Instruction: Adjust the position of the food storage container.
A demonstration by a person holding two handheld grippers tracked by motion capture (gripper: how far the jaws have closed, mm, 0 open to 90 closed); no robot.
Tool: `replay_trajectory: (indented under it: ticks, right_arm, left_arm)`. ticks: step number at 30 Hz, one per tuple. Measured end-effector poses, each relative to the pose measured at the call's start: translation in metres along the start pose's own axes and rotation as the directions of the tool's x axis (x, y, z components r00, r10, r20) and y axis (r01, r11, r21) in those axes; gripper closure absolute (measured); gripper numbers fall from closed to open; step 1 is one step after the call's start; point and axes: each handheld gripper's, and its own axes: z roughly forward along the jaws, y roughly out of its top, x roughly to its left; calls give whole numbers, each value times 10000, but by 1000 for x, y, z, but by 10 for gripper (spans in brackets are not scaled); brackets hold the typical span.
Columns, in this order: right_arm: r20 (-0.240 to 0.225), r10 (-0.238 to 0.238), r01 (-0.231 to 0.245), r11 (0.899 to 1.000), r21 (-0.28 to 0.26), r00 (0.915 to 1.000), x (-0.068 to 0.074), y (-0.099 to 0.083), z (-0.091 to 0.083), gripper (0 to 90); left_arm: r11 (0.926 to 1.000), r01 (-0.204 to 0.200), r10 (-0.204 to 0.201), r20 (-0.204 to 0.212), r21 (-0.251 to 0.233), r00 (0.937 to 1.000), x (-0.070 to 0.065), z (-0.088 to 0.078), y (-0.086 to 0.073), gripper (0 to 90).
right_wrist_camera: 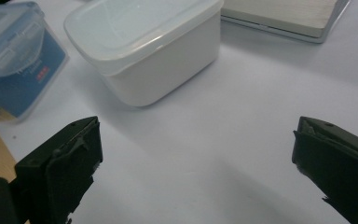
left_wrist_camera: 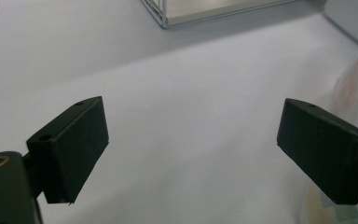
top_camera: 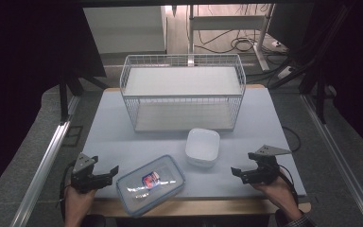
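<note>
Left gripper [top_camera: 105, 174] is sitting at the near left of the table [top_camera: 264, 123], jaws spread wide, nothing between them; in the left gripper view [left_wrist_camera: 193, 149] bare table surface is showing in the gap. Its tips are pointing at the clear lidded container [top_camera: 150, 184] and are just beside that container's left end, not touching as far as I can tell.

Right gripper [top_camera: 240, 173] is sitting at the near right, held by the person's hand [top_camera: 279, 189], jaws also standing wide apart and gripping nothing; in the right gripper view [right_wrist_camera: 196, 172] bare table is lying between them.

Clear lidded container is lying flat at the near edge, turned at an angle, slightly overhanging the front of the table, with a red-and-blue label showing through the lid. In the right gripper view it [right_wrist_camera: 14, 60] is appearing at upper left.

White tub [top_camera: 203, 146] is sitting just beyond it, right of centre, lid on, upright, apart from both grippers. The right gripper view is showing it [right_wrist_camera: 149, 46] ahead and to the left of the jaws.

Wire basket [top_camera: 183, 92] is standing at the far middle of the table, open top, light board in its bottom, well apart from both grippers.
</note>
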Motion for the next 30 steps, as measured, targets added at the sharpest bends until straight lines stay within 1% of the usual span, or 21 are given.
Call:
replay_trajectory:
  ticks: [2,4,5,10,11,14,17,21,24,26,28,29,30]
  right_arm:
    - [34,-4,4,10000,49,10000,0,0,-1,36]
    - [-28,-40,41,9999,100,10000,0,1,-1,56]
    - [-8,-81,81,9999,138,10000,1,1,-1,65]
    - [5,-293,293,9991,298,9996,4,2,0,100]
    - [32,-395,394,9985,373,9992,5,2,1,121]
    - [0,-432,432,9982,414,9991,6,3,2,145]
    - [14,-482,481,9979,433,9988,7,3,3,177]
    - [6,-534,533,9975,465,9986,9,6,3,238]
    - [-243,-574,585,9973,455,9981,10,11,3,303]
    - [-327,-681,696,9964,480,9971,11,16,3,347]
    - [-531,-700,728,9960,527,9961,11,21,3,420]
    - [-629,-768,804,9952,566,9951,11,23,3,451]
    - [-691,-936,980,9932,633,9932,12,27,4,486]
  left_arm:
    - [9998,186,-187,155,38,9997,0,1,-1,94]
    - [9995,314,-316,323,83,9990,-1,1,0,96]
    - [9988,431,-439,380,233,9983,-1,2,0,96]
    - [9980,467,-485,419,427,9979,-1,6,-1,100]
    - [9973,588,-612,576,439,9965,-1,7,-3,105]
    - [9982,541,-558,687,263,9961,-2,7,-3,101]
    - [9991,360,-374,602,241,9975,-4,8,-3,93]
    - [9990,326,-337,367,308,9988,-4,8,-3,89]
    - [9993,242,-246,145,272,9996,-3,8,-4,68]
    - [9994,220,-223,118,249,9997,-3,8,-4,63]
    - [9996,149,-150,71,242,9999,-3,9,-4,57]
    - [9997,75,-75,8,248,10000,-3,9,-4,56]
    - [9996,20,-19,-36,270,10000,-4,9,-4,55]
